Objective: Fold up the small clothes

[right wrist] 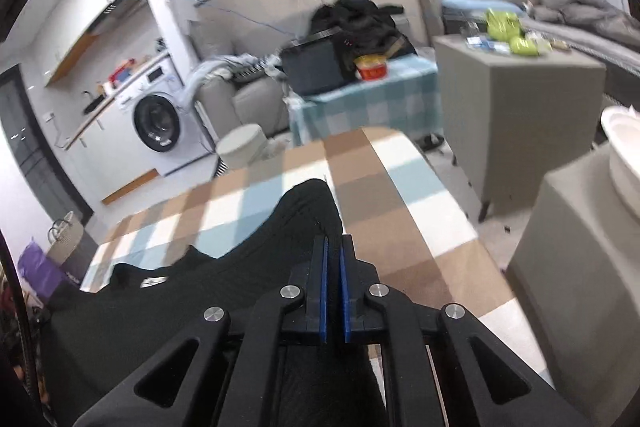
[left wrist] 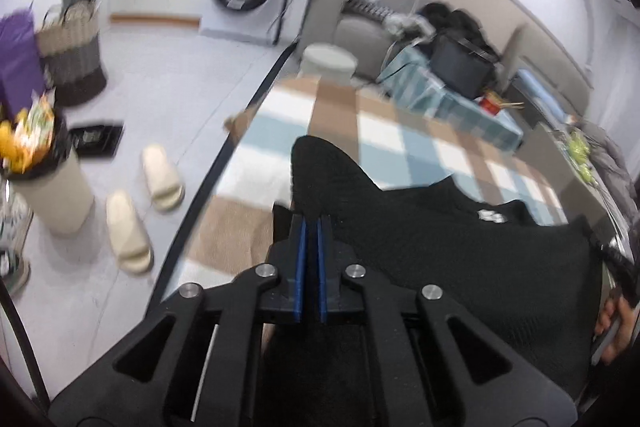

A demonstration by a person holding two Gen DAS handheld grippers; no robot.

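Garment: a black garment [left wrist: 460, 247] lies on the checked tablecloth [left wrist: 400, 131], filling the lower centre and lower right of the left wrist view and the lower left and centre of the right wrist view [right wrist: 224, 291].

Long axis: the cloth runs crosswise between the two grippers, with a narrower lobe (a sleeve or a leg, I cannot tell which) reaching away from each camera toward the upper centre of its frame.

Left gripper: the left gripper [left wrist: 312, 223] sits at the lower centre of its view with its blue pads [left wrist: 303, 267] nearly together, and black fabric runs up between them, so I read it as clamped on the left edge of the garment.

Right gripper: the right gripper [right wrist: 334, 243] likewise shows its pads [right wrist: 323, 287] drawn close at the lower centre of its view; dark cloth lies under and between the fingers, so it appears pinched on the right edge (the slim gap does not show contact clearly).

Which hand is nearer: neither; each holds its own end, and the body of the garment hangs between them.

Pivotal relation: the free lobes lie ahead of both grippers, toward the far side of the table, so a fold would probably carry the held edge forward over them.

Risk: the white label [left wrist: 490, 215] side may end up outward.
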